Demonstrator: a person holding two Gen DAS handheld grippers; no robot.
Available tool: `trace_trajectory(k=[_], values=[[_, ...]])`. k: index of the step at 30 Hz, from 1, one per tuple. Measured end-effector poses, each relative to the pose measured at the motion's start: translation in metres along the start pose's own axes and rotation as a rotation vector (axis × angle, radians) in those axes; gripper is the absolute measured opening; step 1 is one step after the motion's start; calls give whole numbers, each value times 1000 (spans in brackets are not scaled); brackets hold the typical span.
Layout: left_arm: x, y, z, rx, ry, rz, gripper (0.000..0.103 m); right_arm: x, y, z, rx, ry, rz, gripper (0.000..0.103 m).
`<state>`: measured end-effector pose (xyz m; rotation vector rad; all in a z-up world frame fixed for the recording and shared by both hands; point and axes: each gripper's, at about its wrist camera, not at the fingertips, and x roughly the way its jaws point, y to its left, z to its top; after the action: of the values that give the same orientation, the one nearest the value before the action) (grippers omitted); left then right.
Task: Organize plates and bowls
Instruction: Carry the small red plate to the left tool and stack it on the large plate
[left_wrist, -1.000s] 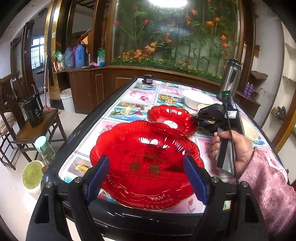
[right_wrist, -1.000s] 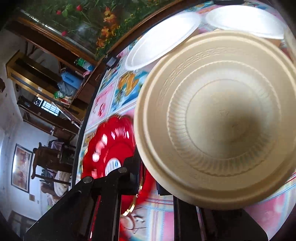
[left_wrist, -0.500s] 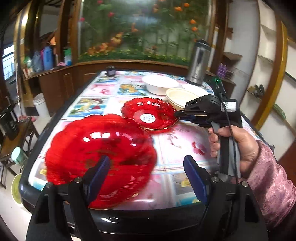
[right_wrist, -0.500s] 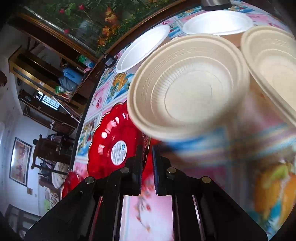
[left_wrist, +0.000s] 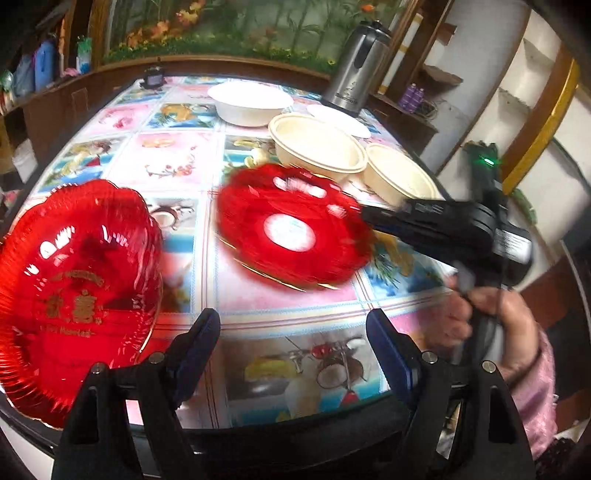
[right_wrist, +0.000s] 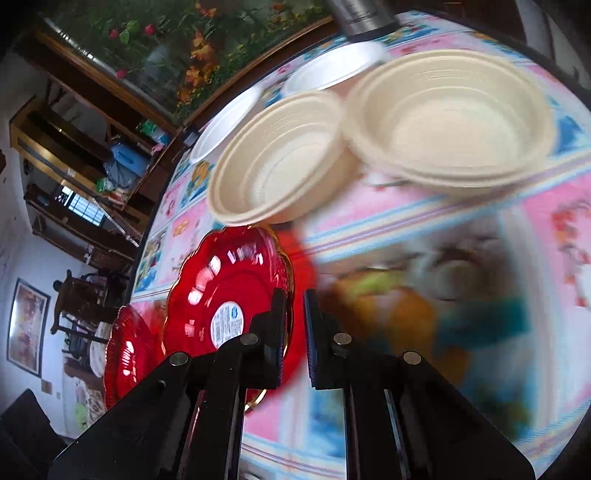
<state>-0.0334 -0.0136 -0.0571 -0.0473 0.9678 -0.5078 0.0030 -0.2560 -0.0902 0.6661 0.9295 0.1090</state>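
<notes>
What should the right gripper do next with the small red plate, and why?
Probably carry the small red plate left onto the big red plate. The right gripper pinches its rim, lifted off the table, and the left gripper hangs open, empty.

the left claw (left_wrist: 291, 343) hangs with its blue pads wide apart over the near edge of the picture-tiled desk (left_wrist: 177, 162), holding nothing. a large red plate (left_wrist: 74, 295) lies at the near left corner. the right claw (left_wrist: 369, 216) grips the rim of a smaller, blurred red plate (left_wrist: 291, 230). behind it sit two cream bowls (left_wrist: 317, 147), a white bowl (left_wrist: 251, 101) and a steel kettle (left_wrist: 358, 81).
</notes>
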Motion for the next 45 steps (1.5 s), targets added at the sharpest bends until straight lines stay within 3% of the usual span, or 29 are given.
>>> trace_trajectory(k=[6, 11, 15, 19, 28, 35, 36, 38, 40, 42, 45], values=[[5, 17, 9, -129, 2, 32, 82, -43, -51, -2, 51, -50, -52, 9], [31, 20, 31, -245, 33, 24, 82, -56, -72, -9, 89, -49, -42, 9], [56, 11, 49, -259, 74, 50, 82, -57, -76, -11, 104, -54, 0, 9], [68, 6, 62, -310, 108, -29, 82, -56, -78, -10, 97, -55, 17, 9], [89, -25, 85, -256, 172, -21, 82, -54, -87, -6, 124, -47, 61, 9], [117, -25, 83, -298, 273, -97, 80, -53, -93, -4, 144, -33, 79, 9], [118, -27, 82, -291, 274, -95, 77, -52, -93, -5, 149, -28, 86, 9], [120, -29, 81, -261, 274, -80, 55, -51, -93, -5, 150, -18, 88, 9], [122, -31, 79, -231, 280, -64, 19, -48, -94, -6, 162, -1, 101, 9], [122, -28, 78, -226, 271, -45, 11, -47, -95, -7, 175, 5, 117, 9], [119, -25, 75, -231, 254, -53, 10, -47, -94, -9, 172, -8, 114, 9]])
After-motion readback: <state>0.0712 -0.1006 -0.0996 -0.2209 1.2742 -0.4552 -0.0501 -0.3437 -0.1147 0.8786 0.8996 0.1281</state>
